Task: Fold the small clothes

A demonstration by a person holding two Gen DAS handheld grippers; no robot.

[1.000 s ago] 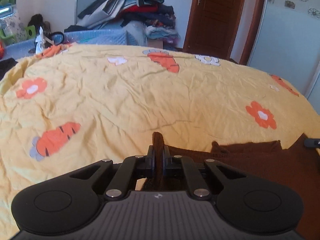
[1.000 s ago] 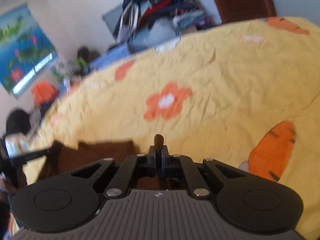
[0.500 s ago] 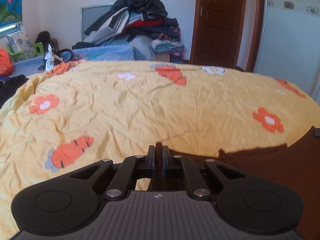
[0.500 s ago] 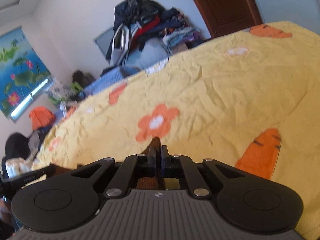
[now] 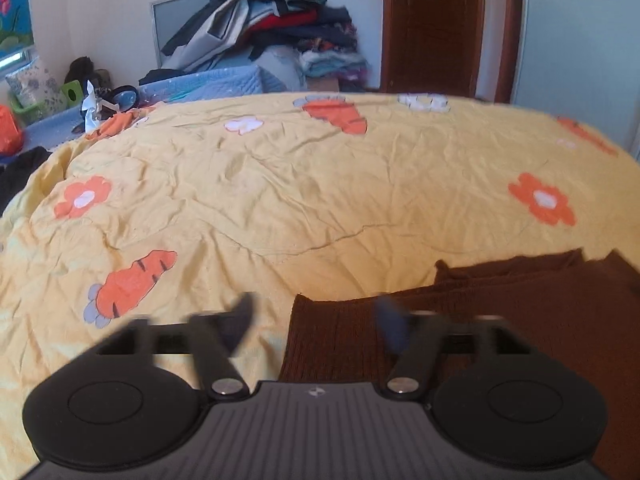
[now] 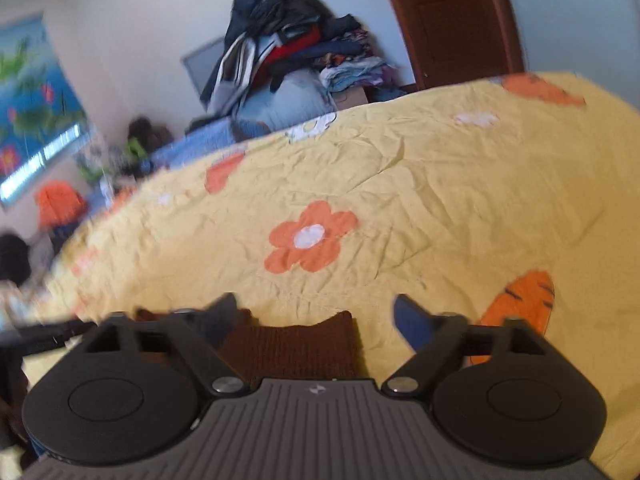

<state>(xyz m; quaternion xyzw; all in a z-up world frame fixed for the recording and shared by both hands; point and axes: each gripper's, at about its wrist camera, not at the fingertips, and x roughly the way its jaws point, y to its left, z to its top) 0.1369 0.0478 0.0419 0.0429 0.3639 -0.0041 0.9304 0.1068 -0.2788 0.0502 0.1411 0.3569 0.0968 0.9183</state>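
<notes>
A brown knit garment (image 5: 500, 312) lies flat on the yellow bedspread (image 5: 300, 200), at the lower right of the left wrist view. My left gripper (image 5: 316, 312) is open, its fingers spread over the garment's left corner, holding nothing. In the right wrist view the garment's other corner (image 6: 296, 344) lies on the bedspread (image 6: 440, 200) between the spread fingers of my right gripper (image 6: 316, 312), which is open and empty. Both views are slightly blurred.
The bedspread has orange flower and carrot patches. Beyond the bed's far edge stand a heap of clothes (image 5: 272, 28), a blue padded rail (image 5: 200, 88) and a brown door (image 5: 432, 24). The other gripper (image 6: 36, 336) shows at the left edge of the right wrist view.
Both grippers were shut on the brown garment's edge and held it up. Now both have opened and let go, and the garment lies flat on the bedspread.
</notes>
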